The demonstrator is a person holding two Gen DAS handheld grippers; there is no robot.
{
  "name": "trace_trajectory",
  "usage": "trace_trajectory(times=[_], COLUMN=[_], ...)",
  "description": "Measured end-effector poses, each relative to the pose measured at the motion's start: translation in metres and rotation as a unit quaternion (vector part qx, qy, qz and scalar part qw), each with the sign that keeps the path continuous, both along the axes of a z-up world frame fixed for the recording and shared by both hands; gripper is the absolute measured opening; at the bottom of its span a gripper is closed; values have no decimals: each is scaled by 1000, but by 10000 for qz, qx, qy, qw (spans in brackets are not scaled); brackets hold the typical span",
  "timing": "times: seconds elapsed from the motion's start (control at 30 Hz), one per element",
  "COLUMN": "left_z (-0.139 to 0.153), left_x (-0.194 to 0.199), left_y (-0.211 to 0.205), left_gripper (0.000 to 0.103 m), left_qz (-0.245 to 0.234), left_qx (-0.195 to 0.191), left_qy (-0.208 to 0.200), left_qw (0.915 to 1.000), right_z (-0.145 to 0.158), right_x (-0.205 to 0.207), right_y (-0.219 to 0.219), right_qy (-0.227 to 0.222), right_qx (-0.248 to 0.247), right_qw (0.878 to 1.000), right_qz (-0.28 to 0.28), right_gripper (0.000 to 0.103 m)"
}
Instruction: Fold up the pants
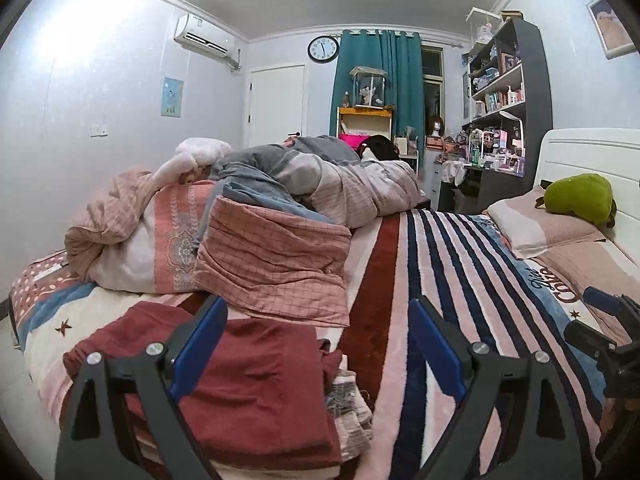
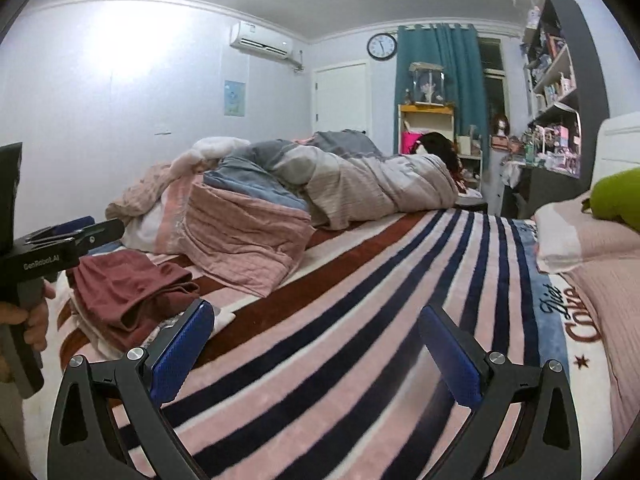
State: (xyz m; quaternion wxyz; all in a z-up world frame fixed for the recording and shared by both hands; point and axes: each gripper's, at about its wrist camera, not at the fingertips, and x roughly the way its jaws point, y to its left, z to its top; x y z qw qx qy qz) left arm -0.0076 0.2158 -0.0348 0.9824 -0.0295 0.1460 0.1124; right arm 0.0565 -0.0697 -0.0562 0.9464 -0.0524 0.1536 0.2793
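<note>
The red pants [image 1: 224,376] lie folded on the bed [image 2: 360,320] (on a small pile). Both claws, left claw [image 1: 318,360] and right claw [image 2: 316,356], are wide and empty, so the folding looks done.

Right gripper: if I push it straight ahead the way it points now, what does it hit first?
Probably the striped blanket: the open right gripper tilts slightly down over bare bed. The maroon pants lie off to its left, outside that line. Depth is uncertain.

White lettering "GenRobot.AI" runs along the black body of the left tool [image 2: 68,230]. The striped plush bed blanket [image 2: 360,320] bears dark script "Diet Coke" near its right edge.
</note>
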Motion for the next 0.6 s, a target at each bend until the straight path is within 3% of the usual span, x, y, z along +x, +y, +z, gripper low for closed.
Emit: trace_trajectory(times=[0.6], left_z=[10], left_x=[-28], left_y=[-28], left_gripper=[100], left_qz=[4], left_qx=[127], left_qy=[-125], left_qw=[9998], right_z=[12], right_x=[-35], right_y=[-26], right_qy=[-153], right_qx=[-20], right_qw=[9994], right_qz=[-299], right_gripper=[102])
